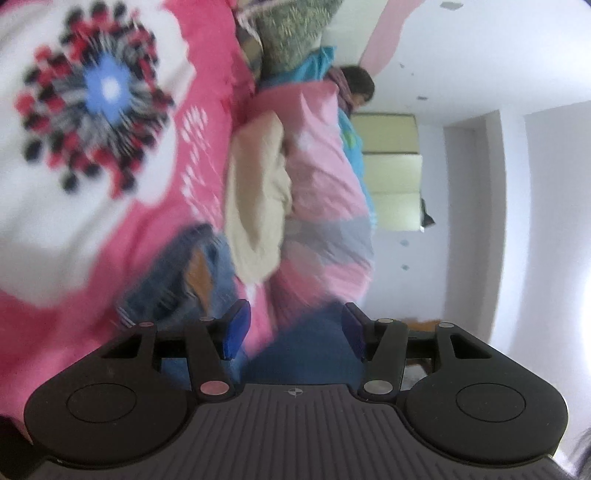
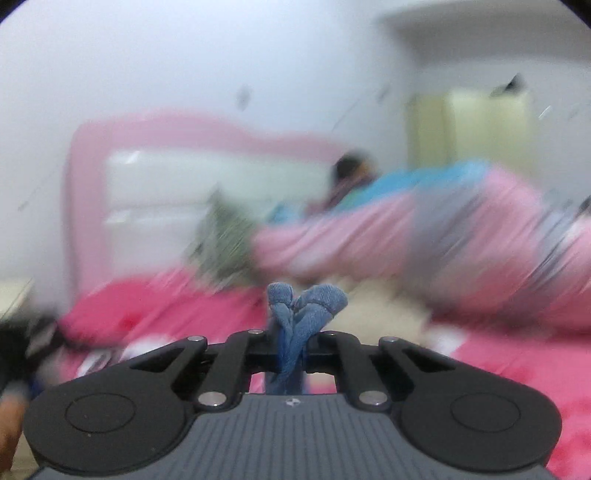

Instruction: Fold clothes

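In the right wrist view my right gripper (image 2: 291, 341) is shut on a bunch of blue terry cloth (image 2: 306, 299). The cloth sticks up in two rounded folds above the closed jaws and hangs down behind them. In the left wrist view, which is rolled on its side, my left gripper (image 1: 295, 328) stands open, its blue pads (image 1: 236, 328) well apart. Dark blue fabric (image 1: 303, 350) shows in the gap beyond them, and the pads do not press on it. A denim garment (image 1: 177, 273) lies crumpled on the bed just past the left finger. Both views are blurred.
A pink bedspread (image 1: 207, 92) with a large white flower print covers the bed. On it lie a cream cloth (image 1: 255, 199), a pink and grey quilt (image 1: 325, 192) and a green patterned pillow (image 1: 291, 29). A person in a blue top (image 1: 354, 85) is behind the quilt. A pink headboard (image 2: 88, 155) stands against the white wall.
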`<action>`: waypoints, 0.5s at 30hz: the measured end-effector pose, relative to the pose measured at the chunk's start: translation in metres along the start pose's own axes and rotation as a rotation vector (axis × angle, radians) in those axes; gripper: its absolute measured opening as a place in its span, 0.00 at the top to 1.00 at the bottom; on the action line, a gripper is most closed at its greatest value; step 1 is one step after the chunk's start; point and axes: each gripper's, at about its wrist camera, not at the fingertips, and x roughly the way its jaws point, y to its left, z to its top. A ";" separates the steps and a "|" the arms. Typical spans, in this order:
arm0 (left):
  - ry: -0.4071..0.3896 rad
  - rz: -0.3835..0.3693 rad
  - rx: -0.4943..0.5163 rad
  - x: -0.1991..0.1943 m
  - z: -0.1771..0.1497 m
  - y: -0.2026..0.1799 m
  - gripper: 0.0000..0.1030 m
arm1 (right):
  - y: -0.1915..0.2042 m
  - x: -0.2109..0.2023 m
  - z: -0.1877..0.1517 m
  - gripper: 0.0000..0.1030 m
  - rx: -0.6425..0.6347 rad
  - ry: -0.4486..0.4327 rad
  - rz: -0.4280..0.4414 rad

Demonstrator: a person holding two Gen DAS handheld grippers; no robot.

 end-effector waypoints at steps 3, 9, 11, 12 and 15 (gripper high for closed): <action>-0.016 0.021 -0.004 -0.002 0.003 0.007 0.47 | 0.020 0.005 0.001 0.92 -0.081 -0.028 -0.009; -0.022 0.047 0.000 -0.002 0.005 0.012 0.47 | 0.104 0.055 -0.079 0.92 -0.391 0.181 0.120; -0.022 0.054 0.001 -0.003 0.006 0.014 0.47 | 0.127 0.068 -0.106 0.92 -0.479 0.250 0.151; -0.019 0.056 0.008 -0.003 0.006 0.015 0.47 | 0.133 0.072 -0.111 0.92 -0.497 0.265 0.158; -0.014 0.054 0.012 -0.003 0.008 0.019 0.47 | 0.129 0.071 -0.098 0.92 -0.495 0.227 0.146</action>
